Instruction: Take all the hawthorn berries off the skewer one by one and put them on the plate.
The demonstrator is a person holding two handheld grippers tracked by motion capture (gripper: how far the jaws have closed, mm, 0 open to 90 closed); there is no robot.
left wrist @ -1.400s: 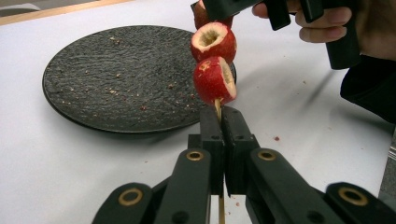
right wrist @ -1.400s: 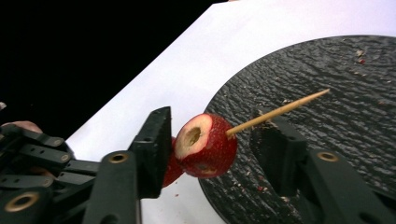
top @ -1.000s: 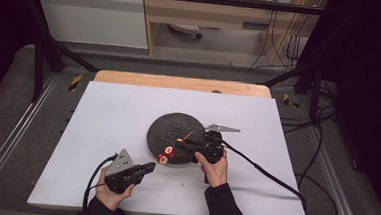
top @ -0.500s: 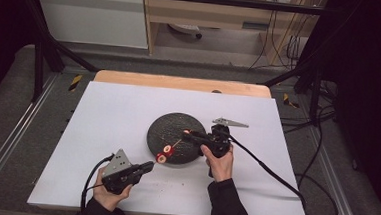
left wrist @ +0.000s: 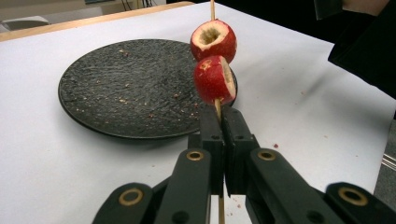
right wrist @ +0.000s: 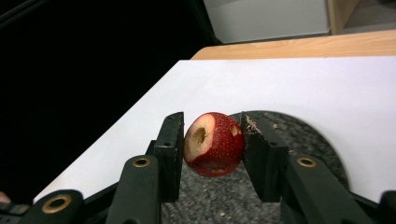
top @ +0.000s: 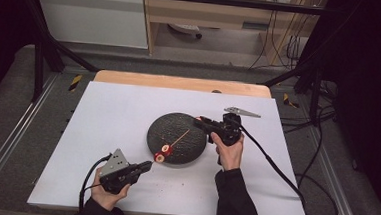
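A thin wooden skewer (left wrist: 218,109) carrying two cored red fruits (left wrist: 213,59) is being clenched by the left gripper (left wrist: 223,122); a third red fruit (right wrist: 214,143) is being grasped by the right gripper (right wrist: 217,148) above the round black stone plate (top: 178,121).

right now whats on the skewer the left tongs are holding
Two cored red fruits are threaded on the skewer, one above the other, above the shut left tongs. Each shows a hollowed end. The stick inside the fruits is covered, and its tip runs out of frame.
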